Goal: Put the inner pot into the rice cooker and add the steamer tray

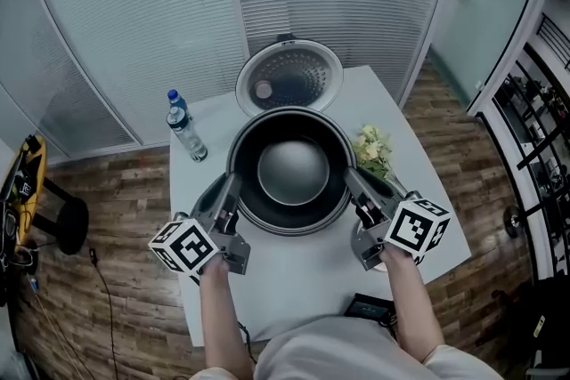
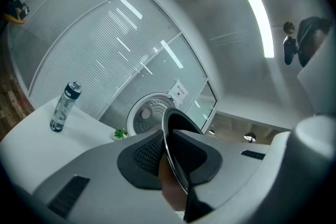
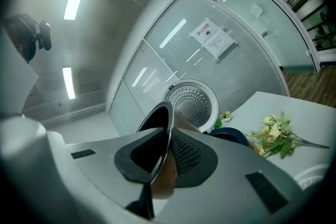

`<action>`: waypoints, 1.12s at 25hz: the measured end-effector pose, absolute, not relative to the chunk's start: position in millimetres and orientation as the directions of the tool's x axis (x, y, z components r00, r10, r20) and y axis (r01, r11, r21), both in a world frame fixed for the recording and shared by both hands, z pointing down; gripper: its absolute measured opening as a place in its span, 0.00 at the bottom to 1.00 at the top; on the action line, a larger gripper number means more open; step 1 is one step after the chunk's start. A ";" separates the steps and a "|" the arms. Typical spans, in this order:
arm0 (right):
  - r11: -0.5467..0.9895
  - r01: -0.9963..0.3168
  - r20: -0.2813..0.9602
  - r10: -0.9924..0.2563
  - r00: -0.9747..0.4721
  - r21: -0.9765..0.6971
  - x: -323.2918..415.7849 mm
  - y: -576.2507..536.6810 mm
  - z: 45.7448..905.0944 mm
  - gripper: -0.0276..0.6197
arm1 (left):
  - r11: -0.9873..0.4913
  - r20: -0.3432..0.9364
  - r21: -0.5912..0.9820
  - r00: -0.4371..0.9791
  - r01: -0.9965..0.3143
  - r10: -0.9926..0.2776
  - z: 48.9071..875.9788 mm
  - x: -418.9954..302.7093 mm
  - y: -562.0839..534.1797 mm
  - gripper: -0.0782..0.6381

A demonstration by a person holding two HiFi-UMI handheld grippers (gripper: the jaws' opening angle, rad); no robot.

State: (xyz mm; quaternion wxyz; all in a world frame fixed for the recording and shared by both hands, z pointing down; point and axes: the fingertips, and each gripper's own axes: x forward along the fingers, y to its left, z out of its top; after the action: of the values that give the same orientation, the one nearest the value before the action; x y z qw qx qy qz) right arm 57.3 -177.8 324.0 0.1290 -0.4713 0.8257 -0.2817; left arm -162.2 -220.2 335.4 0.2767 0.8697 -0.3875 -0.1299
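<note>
The dark round inner pot (image 1: 289, 169) hangs level between my two grippers in the head view. My left gripper (image 1: 233, 184) is shut on its left rim and my right gripper (image 1: 353, 177) on its right rim. In the left gripper view the thin pot rim (image 2: 177, 165) runs between the ribbed pads of the left gripper (image 2: 170, 152). The right gripper (image 3: 165, 152) clamps the rim (image 3: 159, 128) the same way. Behind the pot stands the rice cooker's open lid (image 1: 289, 76) (image 2: 149, 115) (image 3: 194, 103). Its dark body (image 3: 231, 136) is mostly hidden by the pot.
On the white table (image 1: 294, 276) a water bottle (image 1: 185, 127) (image 2: 64, 106) stands at the left. A bunch of flowers (image 1: 372, 149) (image 3: 275, 134) lies at the right. A white round thing (image 1: 370, 246) sits under my right gripper. A black device (image 1: 370, 309) lies at the near edge.
</note>
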 end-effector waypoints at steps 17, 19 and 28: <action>0.329 -0.723 0.084 -0.879 -0.470 -0.607 97.4 -212.3 343.4 0.13 | -0.566 0.020 0.595 0.714 -0.571 -0.699 354.0 -119.2 -267.5 0.18; 0.323 -0.722 0.091 -0.878 -0.470 -0.612 100.6 -219.4 347.8 0.13 | -0.554 0.034 0.603 0.713 -0.574 -0.701 359.5 -116.0 -274.3 0.18; 0.294 -0.716 0.132 -0.871 -0.473 -0.633 106.4 -233.3 371.3 0.13 | -0.532 0.070 0.619 0.716 -0.577 -0.695 383.0 -110.0 -287.4 0.18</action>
State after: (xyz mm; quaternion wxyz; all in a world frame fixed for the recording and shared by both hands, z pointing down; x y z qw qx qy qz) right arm 106.4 -233.3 371.3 0.1198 -0.4990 0.7953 -0.3227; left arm -110.0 -287.4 383.0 0.3167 0.8704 -0.3654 -0.0928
